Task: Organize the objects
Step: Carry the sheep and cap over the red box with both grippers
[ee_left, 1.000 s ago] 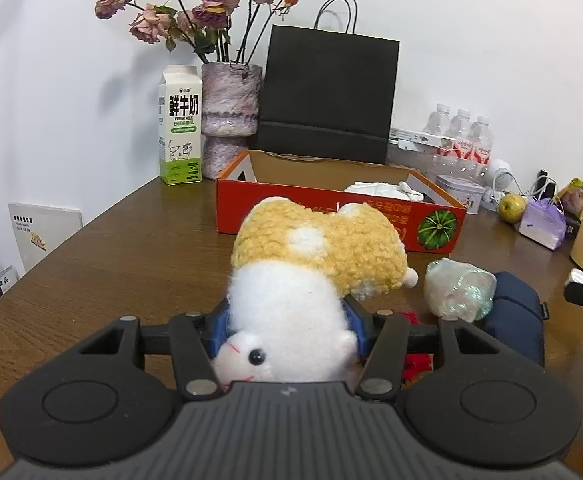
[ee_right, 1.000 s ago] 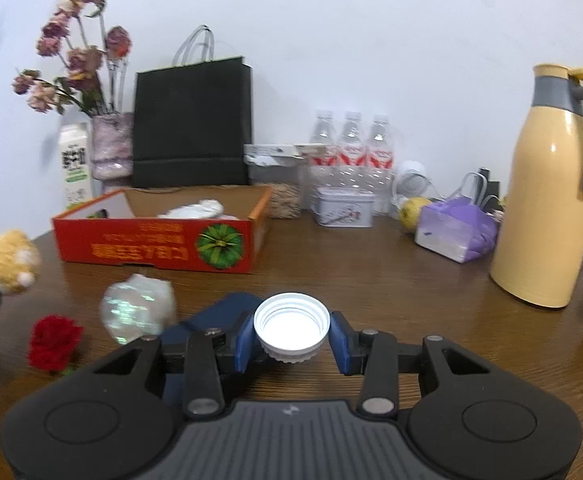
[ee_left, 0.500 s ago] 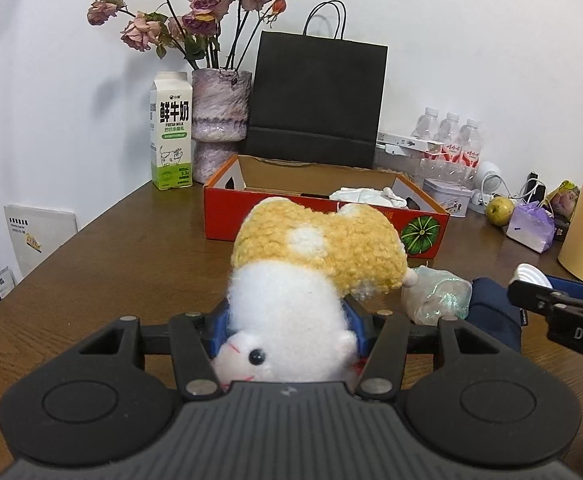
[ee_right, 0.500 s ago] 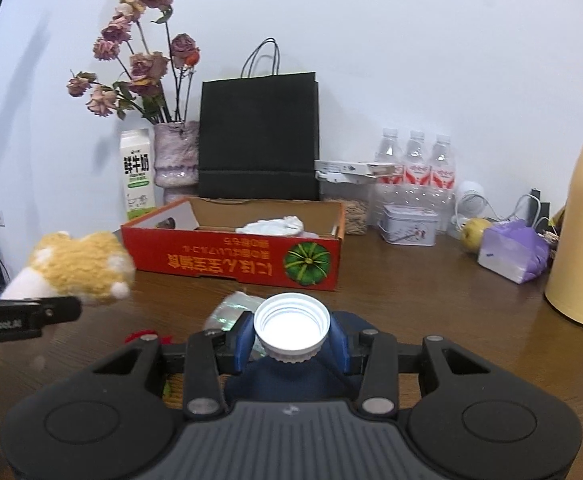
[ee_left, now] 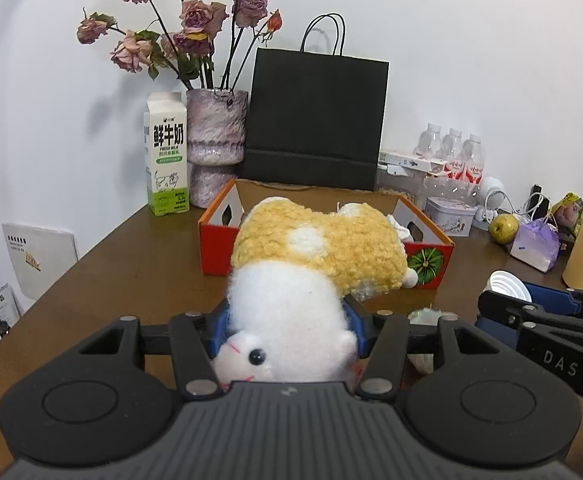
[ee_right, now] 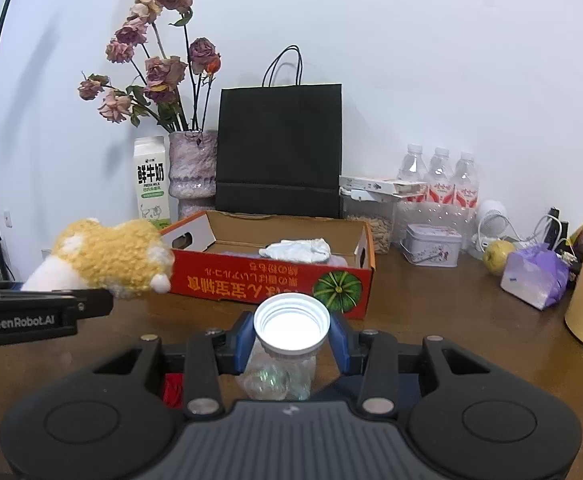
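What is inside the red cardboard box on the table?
Inside the red cardboard box lies a white crumpled cloth on something pale purple. The front wall hides the rest of the floor.

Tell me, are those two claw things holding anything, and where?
Left gripper: plush toy, clamped at its white head end. Right gripper: white cap, gripped across its rim.

Bright, even indoor light fills both fisheye views. The dried roses (ee_left: 187,36) cast a soft grey shadow on the white wall (ee_left: 471,60). Straight lines bow toward dark rounded corners. Focus is sharp, without motion blur.
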A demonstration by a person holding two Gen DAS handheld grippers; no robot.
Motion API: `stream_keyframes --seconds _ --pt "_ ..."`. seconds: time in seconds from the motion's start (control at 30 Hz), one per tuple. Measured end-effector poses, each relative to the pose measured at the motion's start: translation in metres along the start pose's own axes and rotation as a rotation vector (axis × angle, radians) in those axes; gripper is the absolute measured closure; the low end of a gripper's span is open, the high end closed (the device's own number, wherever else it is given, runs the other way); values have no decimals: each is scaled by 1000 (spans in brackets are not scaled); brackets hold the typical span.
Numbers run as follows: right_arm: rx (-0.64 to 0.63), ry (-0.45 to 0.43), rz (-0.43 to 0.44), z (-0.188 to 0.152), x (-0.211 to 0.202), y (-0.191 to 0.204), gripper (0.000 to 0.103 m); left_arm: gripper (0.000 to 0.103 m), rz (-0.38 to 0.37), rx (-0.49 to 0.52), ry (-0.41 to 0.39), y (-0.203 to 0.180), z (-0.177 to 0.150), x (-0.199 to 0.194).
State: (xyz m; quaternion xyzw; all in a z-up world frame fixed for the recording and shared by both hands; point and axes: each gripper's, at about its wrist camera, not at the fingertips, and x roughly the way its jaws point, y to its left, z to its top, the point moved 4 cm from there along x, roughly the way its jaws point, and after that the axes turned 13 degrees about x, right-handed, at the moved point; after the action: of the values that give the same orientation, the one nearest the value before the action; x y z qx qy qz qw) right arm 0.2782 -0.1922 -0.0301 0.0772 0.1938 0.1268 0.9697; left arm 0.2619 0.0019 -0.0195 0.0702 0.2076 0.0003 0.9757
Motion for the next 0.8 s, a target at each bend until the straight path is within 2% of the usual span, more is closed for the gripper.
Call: stream_keyframes --seconds 0.33,0.8 --pt "-27 2 0 20 30 11 64 47 23 -47 -16 12 25 25" --pt "-9 -27 -7 52 81 12 64 47 33 -67 -26 9 56 76"
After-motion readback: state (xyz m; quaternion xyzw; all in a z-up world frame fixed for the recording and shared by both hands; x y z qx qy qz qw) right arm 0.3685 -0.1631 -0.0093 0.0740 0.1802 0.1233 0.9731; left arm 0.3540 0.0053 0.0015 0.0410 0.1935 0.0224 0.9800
